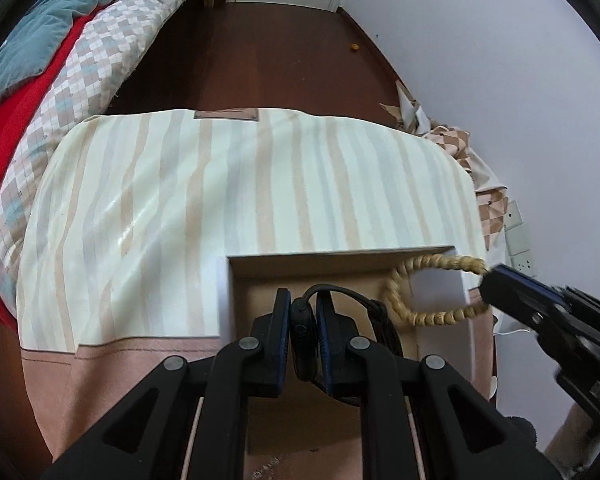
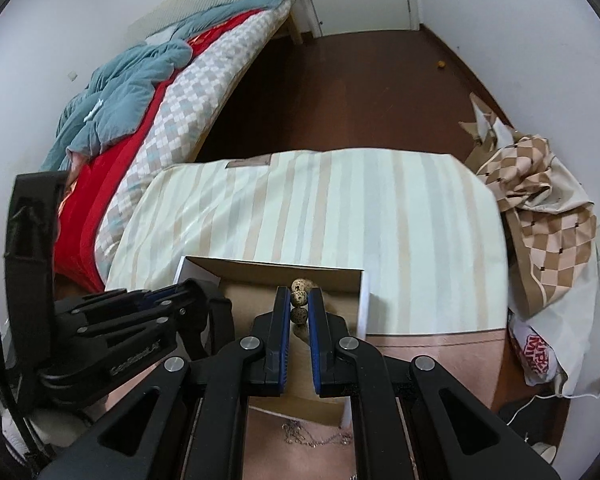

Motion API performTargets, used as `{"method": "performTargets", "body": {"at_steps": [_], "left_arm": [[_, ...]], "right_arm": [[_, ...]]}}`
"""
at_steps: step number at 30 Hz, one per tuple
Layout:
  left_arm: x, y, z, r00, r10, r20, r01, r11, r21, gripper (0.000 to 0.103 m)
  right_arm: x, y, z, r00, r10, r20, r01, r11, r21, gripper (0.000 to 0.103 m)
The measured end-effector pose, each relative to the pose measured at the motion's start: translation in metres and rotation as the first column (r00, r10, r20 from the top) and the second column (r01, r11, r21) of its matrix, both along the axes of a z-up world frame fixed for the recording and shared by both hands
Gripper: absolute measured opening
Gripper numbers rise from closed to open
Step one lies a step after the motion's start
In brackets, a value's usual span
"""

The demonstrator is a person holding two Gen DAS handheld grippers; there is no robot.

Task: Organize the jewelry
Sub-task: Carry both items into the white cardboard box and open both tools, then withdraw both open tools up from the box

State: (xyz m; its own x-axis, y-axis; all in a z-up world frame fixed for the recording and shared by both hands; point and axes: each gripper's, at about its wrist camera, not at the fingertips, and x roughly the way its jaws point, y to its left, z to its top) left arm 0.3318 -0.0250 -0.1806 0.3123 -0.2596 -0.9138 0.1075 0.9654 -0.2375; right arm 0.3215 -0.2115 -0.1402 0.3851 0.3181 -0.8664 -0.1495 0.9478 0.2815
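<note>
An open cardboard box (image 1: pixel 340 254) (image 2: pixel 276 266) sits on the striped table near its front edge. My left gripper (image 1: pixel 303 300) is shut on a black watch (image 1: pixel 302 328) and holds it over the box; the strap (image 1: pixel 380 320) loops to the right. It shows at the left of the right wrist view (image 2: pixel 196 286). My right gripper (image 2: pixel 300 298) is shut on a speckled beige bead bracelet (image 2: pixel 299 300) over the box. In the left wrist view it (image 1: pixel 488 280) holds the bead loop (image 1: pixel 416 312) at the box's right side. A thin silver chain (image 2: pixel 312 438) lies on the pink cloth in front of the box.
The table carries a striped cream cover (image 1: pixel 240 184) over a pink cloth (image 1: pixel 140 364). A bed (image 2: pixel 172 92) with red and blue bedding stands at the left. A crumpled checked bag (image 2: pixel 540 208) lies against the wall at the right. Dark wood floor (image 1: pixel 260 60) lies beyond.
</note>
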Motion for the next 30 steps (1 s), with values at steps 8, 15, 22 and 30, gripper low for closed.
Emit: {"method": "performTargets", "body": {"at_steps": [8, 15, 22, 30], "left_arm": [[0.012, 0.004, -0.009, 0.998, 0.011, -0.062, -0.008, 0.998, 0.055, 0.012], [0.01, 0.007, 0.013, 0.998, 0.054, -0.017, -0.053, 0.998, 0.03, 0.07], [-0.002, 0.004, 0.029, 0.997, 0.055, 0.056, -0.062, 0.989, 0.134, 0.101], [-0.039, 0.019, 0.026, 0.98, 0.106, 0.169, -0.154, 0.941, 0.3, 0.101]], "right_arm": [[0.006, 0.017, -0.004, 1.0, 0.015, -0.012, -0.016, 0.998, -0.069, 0.009], [0.011, 0.005, -0.014, 0.997, 0.021, -0.077, -0.023, 0.999, -0.032, 0.012], [-0.001, -0.008, -0.014, 0.998, -0.025, -0.063, 0.017, 0.992, -0.129, 0.053], [-0.03, -0.006, -0.033, 0.994, -0.089, -0.062, 0.069, 0.958, -0.279, 0.096]]}}
